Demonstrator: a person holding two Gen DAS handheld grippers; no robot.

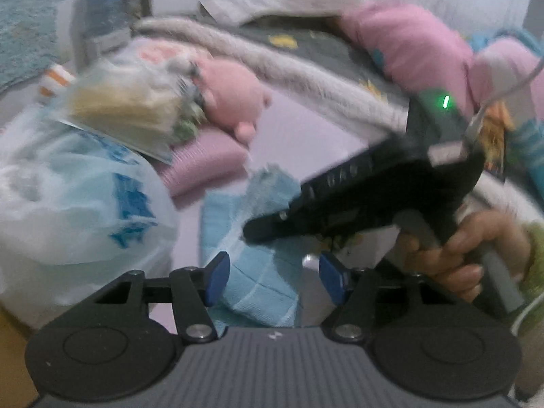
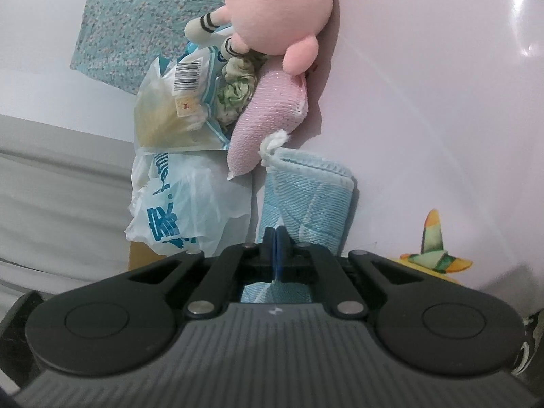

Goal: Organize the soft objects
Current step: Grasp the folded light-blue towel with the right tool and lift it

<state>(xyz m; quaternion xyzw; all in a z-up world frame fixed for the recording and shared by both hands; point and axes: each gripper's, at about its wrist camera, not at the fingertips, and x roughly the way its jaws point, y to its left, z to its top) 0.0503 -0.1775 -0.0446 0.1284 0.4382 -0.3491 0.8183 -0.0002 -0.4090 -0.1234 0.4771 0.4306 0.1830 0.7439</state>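
A folded light blue towel (image 1: 253, 272) lies on the pale pink surface. My left gripper (image 1: 273, 280) is open, its blue pads on either side of the towel's near end. My right gripper (image 2: 276, 251) is shut on the blue towel (image 2: 306, 200), pinching its edge; it shows in the left wrist view (image 1: 258, 229) as a black tool held by a hand. A pink plush toy (image 1: 234, 97) lies beyond, on a folded pink cloth (image 1: 200, 159). The plush (image 2: 275, 10) and pink cloth (image 2: 268, 119) also show in the right wrist view.
A white plastic bag with blue print (image 1: 74, 204) sits at the left, with a clear packet (image 1: 125, 108) on top. Grey and pink bedding (image 1: 391, 44) is piled behind. A teal mat (image 2: 142, 23) lies on the floor. A plastic bottle (image 1: 102, 10) stands at the back.
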